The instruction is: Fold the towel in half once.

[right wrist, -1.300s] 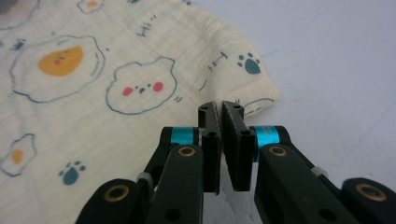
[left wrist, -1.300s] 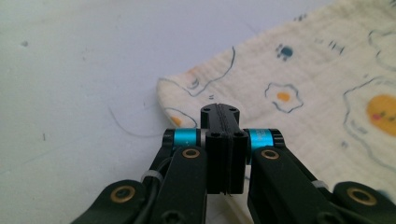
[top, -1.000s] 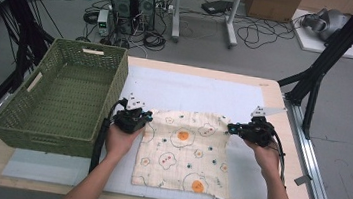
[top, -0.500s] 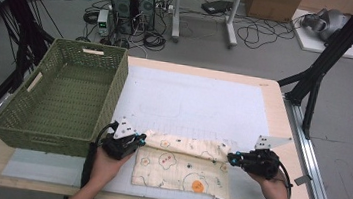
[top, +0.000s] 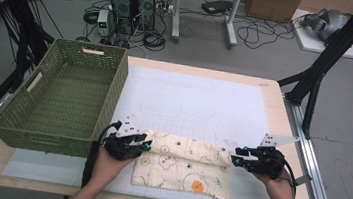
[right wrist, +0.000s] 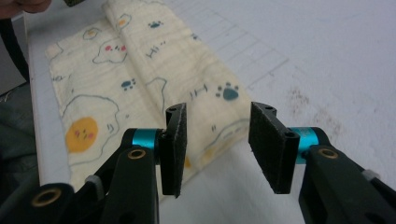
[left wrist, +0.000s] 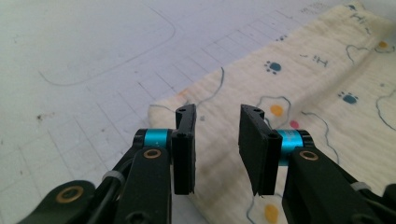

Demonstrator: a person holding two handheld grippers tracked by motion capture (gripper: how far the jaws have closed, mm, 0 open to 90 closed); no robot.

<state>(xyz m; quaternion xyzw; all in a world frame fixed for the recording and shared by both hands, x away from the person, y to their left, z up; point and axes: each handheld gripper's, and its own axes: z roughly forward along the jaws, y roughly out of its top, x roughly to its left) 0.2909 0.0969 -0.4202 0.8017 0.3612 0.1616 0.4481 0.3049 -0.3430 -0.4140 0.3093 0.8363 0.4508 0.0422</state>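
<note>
Cloth (top: 181, 168) folded on tabletop (top: 283, 116); left gripper (top: 143, 145) and right gripper (top: 234, 160) at its ends, jaws apart, empty.

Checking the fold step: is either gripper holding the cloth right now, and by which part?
Nothing is held. The left gripper and right gripper are open, empty, over the folded cloth.
</note>
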